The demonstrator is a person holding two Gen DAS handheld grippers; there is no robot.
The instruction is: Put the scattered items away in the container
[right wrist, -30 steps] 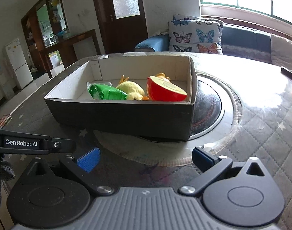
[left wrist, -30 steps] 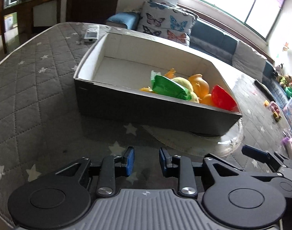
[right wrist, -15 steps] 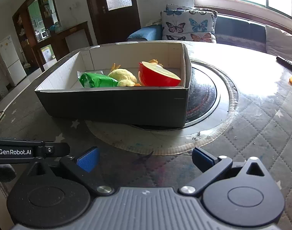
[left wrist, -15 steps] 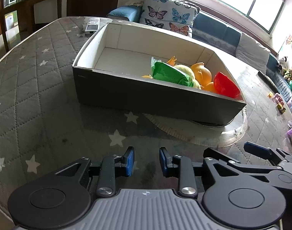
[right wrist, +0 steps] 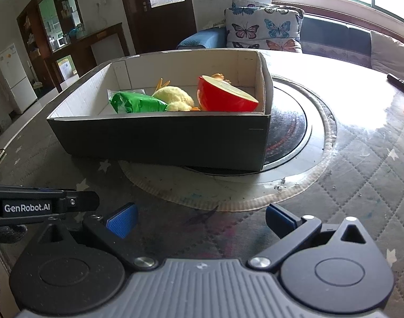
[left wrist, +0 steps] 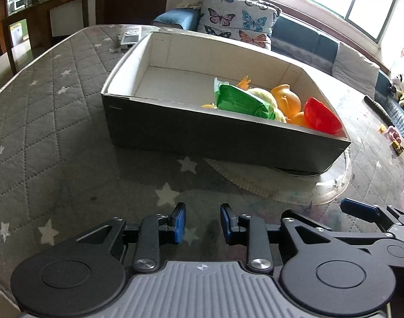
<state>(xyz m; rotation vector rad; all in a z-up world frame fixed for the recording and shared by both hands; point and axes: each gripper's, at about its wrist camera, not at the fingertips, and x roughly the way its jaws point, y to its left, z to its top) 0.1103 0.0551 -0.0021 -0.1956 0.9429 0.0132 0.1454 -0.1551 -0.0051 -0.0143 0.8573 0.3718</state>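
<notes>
Barely shifted since a second ago, just tipped down a touch toward the cardboard box [left wrist: 223, 137]; sits mid-table on the round turntable [right wrist: 294, 175], already holding green packet [right wrist: 138, 102], plush chick [right wrist: 176, 98], red half-apple [right wrist: 225, 98], so probably done; left gripper [left wrist: 203, 224] partly spread, pinching nothing; right gripper [right wrist: 200, 220] wide apart, empty too.

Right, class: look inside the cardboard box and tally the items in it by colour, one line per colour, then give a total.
Green: 1, the green packet
Yellow: 1, the yellow plush toy
Orange: 1, the orange toy
Red: 1, the red half-fruit toy
Total: 4 in the box, all at one end.
</notes>
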